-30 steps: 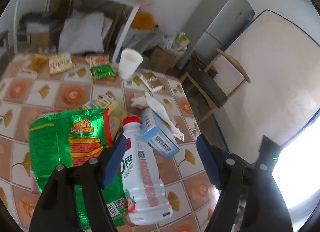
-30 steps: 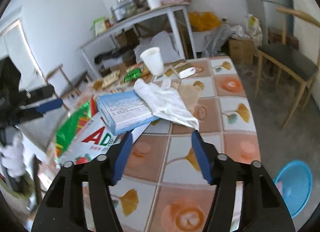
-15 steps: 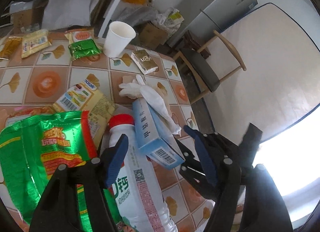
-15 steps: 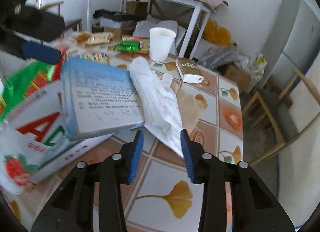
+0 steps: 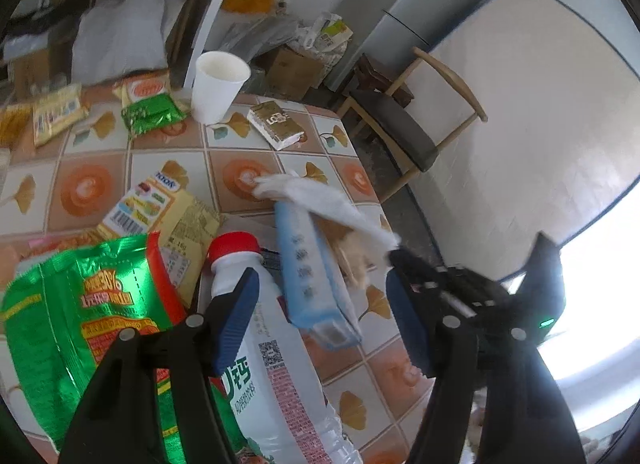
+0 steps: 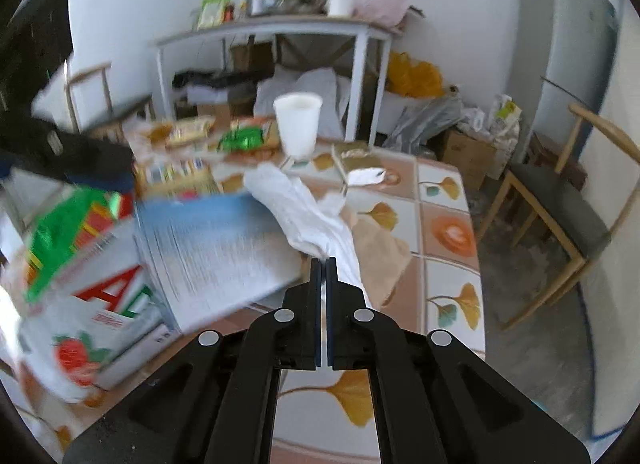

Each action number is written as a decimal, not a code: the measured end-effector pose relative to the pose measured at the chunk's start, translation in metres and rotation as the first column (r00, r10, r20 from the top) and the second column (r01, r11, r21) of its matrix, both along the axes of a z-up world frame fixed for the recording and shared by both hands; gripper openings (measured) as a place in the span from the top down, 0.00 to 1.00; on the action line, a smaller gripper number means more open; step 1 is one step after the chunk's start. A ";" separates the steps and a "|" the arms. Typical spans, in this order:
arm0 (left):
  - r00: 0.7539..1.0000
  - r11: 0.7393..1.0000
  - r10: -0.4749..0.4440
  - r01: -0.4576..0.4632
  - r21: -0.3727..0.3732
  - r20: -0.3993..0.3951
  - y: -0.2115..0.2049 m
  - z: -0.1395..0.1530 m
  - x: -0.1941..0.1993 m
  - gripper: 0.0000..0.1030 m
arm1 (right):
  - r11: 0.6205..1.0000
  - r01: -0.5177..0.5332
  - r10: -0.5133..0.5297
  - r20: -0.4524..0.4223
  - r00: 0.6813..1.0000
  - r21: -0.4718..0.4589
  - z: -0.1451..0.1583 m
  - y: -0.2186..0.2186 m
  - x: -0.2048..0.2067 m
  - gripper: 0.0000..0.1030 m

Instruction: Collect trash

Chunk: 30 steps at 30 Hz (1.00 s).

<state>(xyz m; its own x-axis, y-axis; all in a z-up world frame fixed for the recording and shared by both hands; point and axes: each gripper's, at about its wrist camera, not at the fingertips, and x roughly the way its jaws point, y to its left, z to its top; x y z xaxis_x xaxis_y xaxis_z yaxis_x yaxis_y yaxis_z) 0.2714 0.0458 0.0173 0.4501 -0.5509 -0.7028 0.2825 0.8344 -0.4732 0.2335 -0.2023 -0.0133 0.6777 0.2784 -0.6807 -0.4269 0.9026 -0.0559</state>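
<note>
**A:** What's different from a second ago?

**B:** The right tongs (image 6: 323,264) were wide apart then; now their blue pads are pressed together on the near end of the crumpled white tissue (image 6: 308,211). The tissue is pinched at the tips, with its far end still draped over the blue carton (image 6: 216,248).

**A:** And the left tongs (image 5: 320,304)?

**B:** Open, and closer in than before. The white bottle (image 5: 272,356) with the red cap and the blue carton (image 5: 312,284) lie between the two fingers, but neither pad presses on either one.

**A:** So for collecting trash?

**B:** My reading: the tissue is secured and ready to be lifted off the worktop (image 6: 444,199). Everything else is still lying there.

**A:** Where does the tissue sit?

**B:** Near the worktop's right edge, between the carton on the left and a tan paper scrap (image 6: 380,252) on the right.

**A:** Materials?

**B:** The tissue is soft, wrinkled, a long twisted strip; it should sag when raised and may drag across the carton. The carton is flat, stiff card with printed text. The bottle is smooth plastic, lying on its side. The green snack bag (image 5: 76,328) is shiny crinkled foil. A white paper cup (image 5: 218,85) stands upright at the far side, with a small gold box (image 5: 274,123) just right of it. The worktop has a glossy cover printed in orange and cream tiles.
</note>
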 end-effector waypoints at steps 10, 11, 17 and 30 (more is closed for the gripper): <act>0.993 0.983 -0.110 0.102 0.150 0.043 -0.037 0.006 -0.015 0.35 | 0.935 0.132 -0.101 -0.110 0.989 0.328 0.030 -0.071 -0.048 1.00; 0.991 0.980 -0.129 0.121 0.158 0.044 -0.042 0.007 -0.020 0.35 | 0.927 0.152 -0.115 -0.126 0.985 0.342 0.029 -0.077 -0.053 1.00; 0.975 0.962 -0.218 0.207 0.179 0.047 -0.079 0.003 -0.057 0.35 | 0.815 0.241 -0.131 -0.237 0.963 0.528 0.014 -0.118 -0.084 1.00; 0.931 0.938 -0.333 0.311 0.156 0.147 -0.168 -0.039 -0.148 0.35 | 0.573 0.457 -0.182 -0.439 0.880 0.680 -0.035 -0.197 -0.135 1.00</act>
<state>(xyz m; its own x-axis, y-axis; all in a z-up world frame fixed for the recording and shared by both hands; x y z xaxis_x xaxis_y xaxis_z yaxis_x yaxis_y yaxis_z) 0.1237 -0.1217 -0.0216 0.3814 -0.5961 -0.7066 0.6120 0.7357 -0.2903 0.0987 -0.3990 -0.0484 0.6366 0.5800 -0.5083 0.0300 0.6399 0.7678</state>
